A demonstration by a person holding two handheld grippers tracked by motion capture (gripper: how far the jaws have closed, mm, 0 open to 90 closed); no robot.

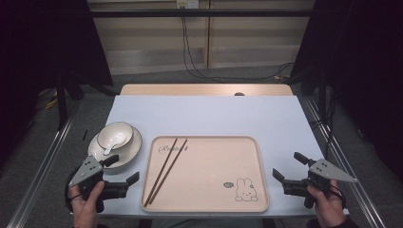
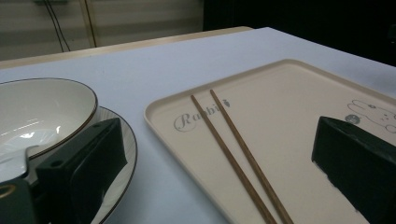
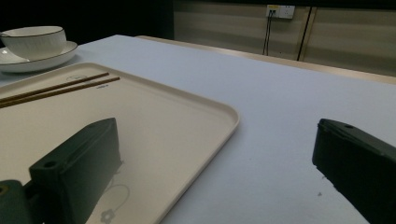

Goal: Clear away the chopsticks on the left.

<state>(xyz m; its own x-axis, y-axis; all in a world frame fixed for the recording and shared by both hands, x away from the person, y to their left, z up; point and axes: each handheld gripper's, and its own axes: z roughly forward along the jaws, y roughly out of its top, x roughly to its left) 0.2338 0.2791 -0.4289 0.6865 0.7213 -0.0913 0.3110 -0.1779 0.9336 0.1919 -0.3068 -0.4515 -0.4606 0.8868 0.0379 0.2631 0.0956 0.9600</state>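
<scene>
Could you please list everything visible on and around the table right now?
tray: one, beige with a rabbit print, table centre
chopsticks: one pair, brown, lying on the tray's left part
plate: one, white with dark rim, left of tray
bowl: one, white with dark rim, on the plate
spoon: one, white, in the bowl
table: one, pale blue-white top
left gripper: black, open, near the plate
right gripper: black, open, right of tray

The tray (image 2: 299, 116) carries the cursive word "Rabbit" near its corner, beside the chopsticks (image 2: 233, 154).
</scene>
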